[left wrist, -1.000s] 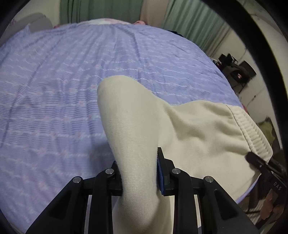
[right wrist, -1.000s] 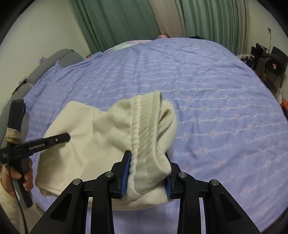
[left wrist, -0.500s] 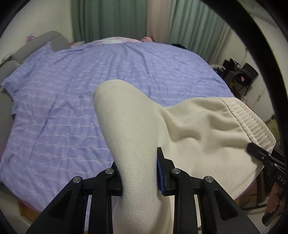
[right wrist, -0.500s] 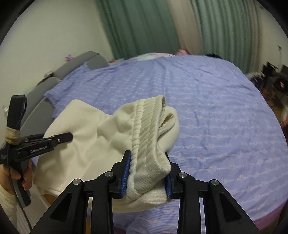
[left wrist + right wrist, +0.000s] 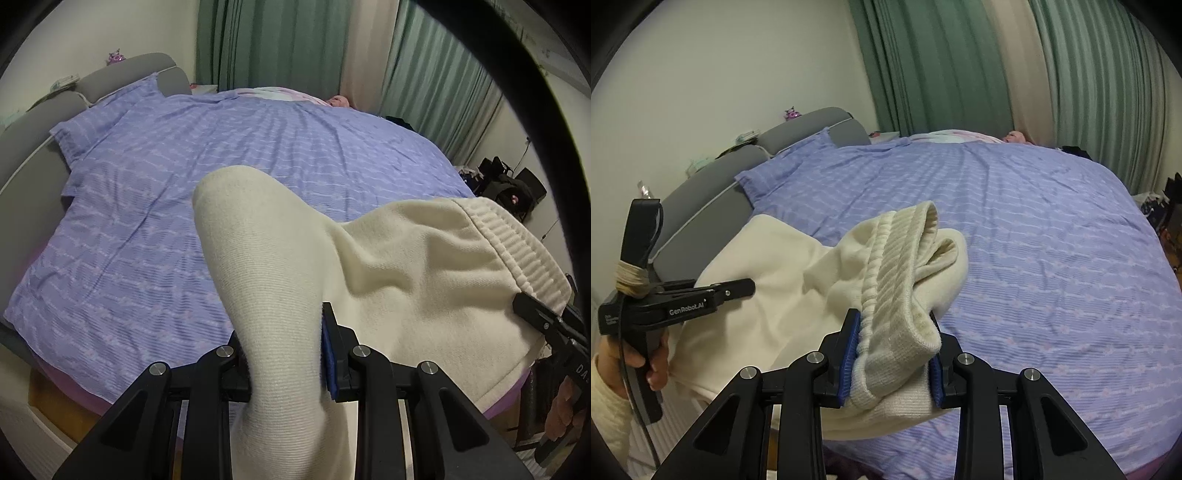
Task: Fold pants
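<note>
Currently both my grippers are clamped on cream pants: left gripper pinches a fabric fold, right gripper grips the ribbed waistband. Pants hang btwn them, lifted over near edge of the bed w/ purple striped sheet.

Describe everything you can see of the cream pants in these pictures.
The cream pants are soft knit fabric with a ribbed waistband. They hang bunched above the purple bedspread. The left gripper is shut on a plain fold, the right gripper on the doubled waistband, the cloth sagging between them.
</note>
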A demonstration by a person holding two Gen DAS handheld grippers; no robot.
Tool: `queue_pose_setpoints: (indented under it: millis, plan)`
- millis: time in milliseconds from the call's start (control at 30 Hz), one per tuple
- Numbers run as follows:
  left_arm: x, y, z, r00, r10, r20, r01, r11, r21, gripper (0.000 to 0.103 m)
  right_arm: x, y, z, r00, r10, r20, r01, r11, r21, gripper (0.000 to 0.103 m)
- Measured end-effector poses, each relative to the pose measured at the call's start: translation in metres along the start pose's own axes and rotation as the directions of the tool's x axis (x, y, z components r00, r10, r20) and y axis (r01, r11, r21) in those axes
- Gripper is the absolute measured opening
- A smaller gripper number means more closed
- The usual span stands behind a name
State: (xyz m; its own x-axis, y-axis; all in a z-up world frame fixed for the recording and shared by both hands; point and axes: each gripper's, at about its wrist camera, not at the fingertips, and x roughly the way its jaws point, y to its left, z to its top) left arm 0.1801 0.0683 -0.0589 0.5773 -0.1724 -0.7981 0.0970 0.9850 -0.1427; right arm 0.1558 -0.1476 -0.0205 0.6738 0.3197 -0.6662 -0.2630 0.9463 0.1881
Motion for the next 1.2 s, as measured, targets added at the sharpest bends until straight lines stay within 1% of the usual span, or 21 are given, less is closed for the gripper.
queue_pose_setpoints:
  millis: [67,167,300,400,467,567,667,833,933,1033,1200]
  plan:
    - [0.0,0.027,-0.004,1.0,-0.002,-0.007,0.002,1.0,0.011,0.027,0.008,0.018,0.0,1.0,-0.004,-0.004,0.004,1.0,0.002,0.033]
    - [0.005,0.067,-0.005,0.999,-0.012,-0.03,0.014,0.999,0.047,0.027,0.035,0.056,-0.001,0.999,-0.015,-0.03,0.016,0.999,0.028,0.033]
    - [0.011,0.134,0.003,0.996,-0.057,-0.076,0.063,0.995,0.081,0.027,0.068,0.107,-0.001,0.996,-0.046,-0.08,0.055,0.993,0.104,0.033]
    - [0.016,0.189,0.012,0.992,-0.068,-0.111,0.081,0.99,0.118,0.027,0.092,0.152,0.003,0.994,-0.057,-0.099,0.07,0.988,0.136,0.033]
    - [0.019,0.218,0.02,0.989,-0.071,-0.13,0.089,0.986,0.138,0.027,0.106,0.173,0.005,0.992,-0.064,-0.109,0.081,0.985,0.155,0.033]
    - [0.026,0.259,0.032,0.987,-0.074,-0.142,0.096,0.983,0.154,0.027,0.134,0.21,0.013,0.989,-0.062,-0.136,0.086,0.979,0.183,0.033]
    - [0.038,0.297,0.044,0.987,-0.079,-0.141,0.101,0.983,0.151,0.027,0.16,0.238,0.022,0.986,-0.058,-0.159,0.084,0.983,0.163,0.033]
    - [0.07,0.349,0.067,0.988,-0.081,-0.131,0.1,0.984,0.146,0.027,0.21,0.263,0.044,0.983,-0.05,-0.178,0.076,0.986,0.147,0.033]
    - [0.094,0.373,0.083,0.989,-0.079,-0.127,0.099,0.981,0.164,0.027,0.249,0.274,0.058,0.979,-0.055,-0.196,0.081,0.989,0.125,0.033]
    - [0.123,0.398,0.108,0.991,-0.064,-0.114,0.087,0.973,0.211,0.027,0.296,0.285,0.074,0.972,-0.058,-0.23,0.081,0.992,0.094,0.033]
    - [0.17,0.425,0.139,0.996,-0.031,-0.081,0.052,0.961,0.27,0.027,0.361,0.295,0.092,0.961,-0.081,-0.264,0.1,0.993,0.059,0.033]
